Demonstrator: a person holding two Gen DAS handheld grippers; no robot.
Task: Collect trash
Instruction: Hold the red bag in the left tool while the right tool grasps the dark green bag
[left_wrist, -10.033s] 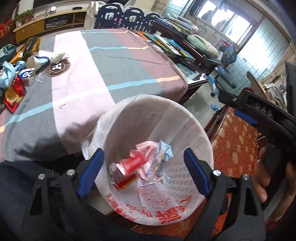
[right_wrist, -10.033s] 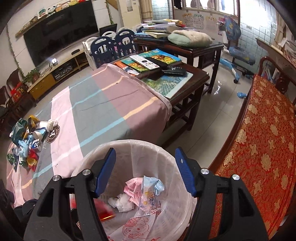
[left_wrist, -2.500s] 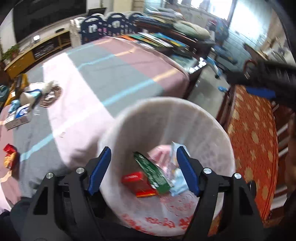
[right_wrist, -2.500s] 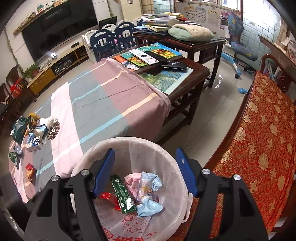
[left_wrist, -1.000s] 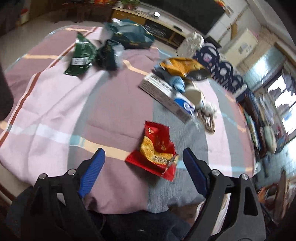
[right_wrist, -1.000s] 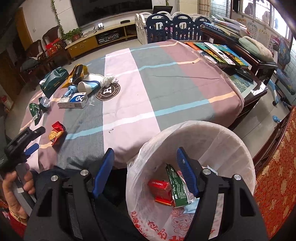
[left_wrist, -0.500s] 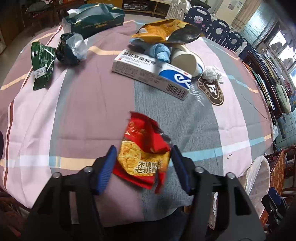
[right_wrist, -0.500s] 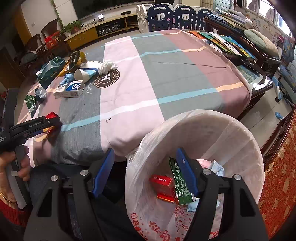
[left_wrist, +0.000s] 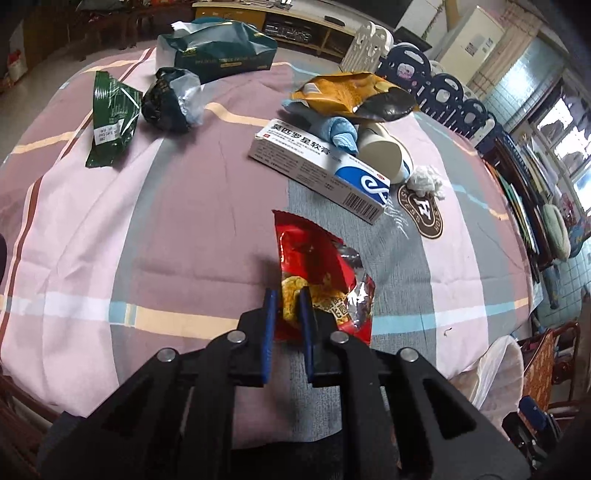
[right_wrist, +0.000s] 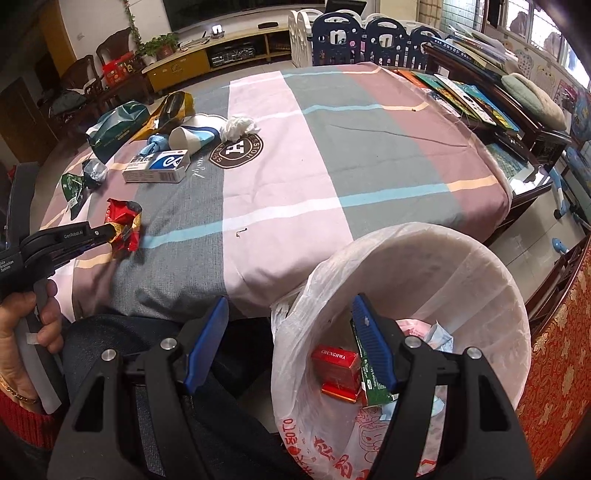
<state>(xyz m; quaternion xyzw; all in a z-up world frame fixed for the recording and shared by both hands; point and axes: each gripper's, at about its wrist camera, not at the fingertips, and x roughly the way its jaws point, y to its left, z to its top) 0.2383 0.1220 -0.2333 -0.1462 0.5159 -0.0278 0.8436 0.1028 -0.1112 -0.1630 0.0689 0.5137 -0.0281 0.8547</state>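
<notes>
So the left gripper (left_wrist: 287, 301), wide open a second ago, has been clamped shut on the red snack wrapper (left_wrist: 317, 273) near the tabletop's (left_wrist: 184, 221) front edge. Pickup's basically done; only the carry is left. The right gripper (right_wrist: 290, 341) is held open and empty over the trash bin (right_wrist: 424, 258).

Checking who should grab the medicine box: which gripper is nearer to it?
Left. The left gripper, shut on the red snack wrapper, sits just short of the medicine box. The right gripper hangs open by the trash bin, across the table.
</notes>
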